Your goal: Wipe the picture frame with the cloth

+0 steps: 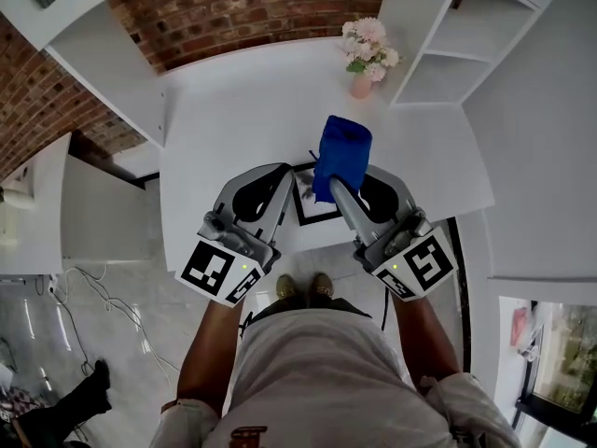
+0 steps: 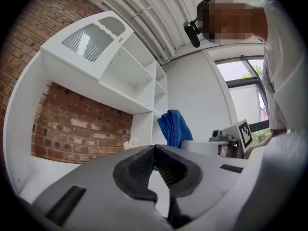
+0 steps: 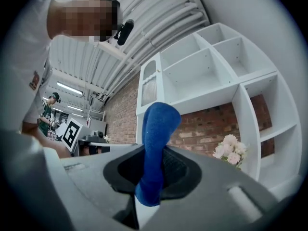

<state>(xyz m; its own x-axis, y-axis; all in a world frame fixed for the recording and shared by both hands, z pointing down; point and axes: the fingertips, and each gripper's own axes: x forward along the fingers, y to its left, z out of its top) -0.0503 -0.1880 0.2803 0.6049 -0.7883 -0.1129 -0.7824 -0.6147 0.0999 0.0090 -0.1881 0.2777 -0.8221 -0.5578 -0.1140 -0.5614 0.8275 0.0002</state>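
Grey left gripper (image 1: 292, 178), grey right gripper (image 1: 334, 188), 2 black-and-white marker cubes (image 1: 224, 271), beige shirt (image 1: 317, 371).

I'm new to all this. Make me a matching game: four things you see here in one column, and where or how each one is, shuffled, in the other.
Things:
1. cloth
2. frame
3. flowers
4. left gripper

Places or states:
A. shut, empty
B. at the far edge of the table
C. clamped in the right gripper
D. flat on the table, below both grippers

Pairs: 1-C, 2-D, 3-B, 4-A
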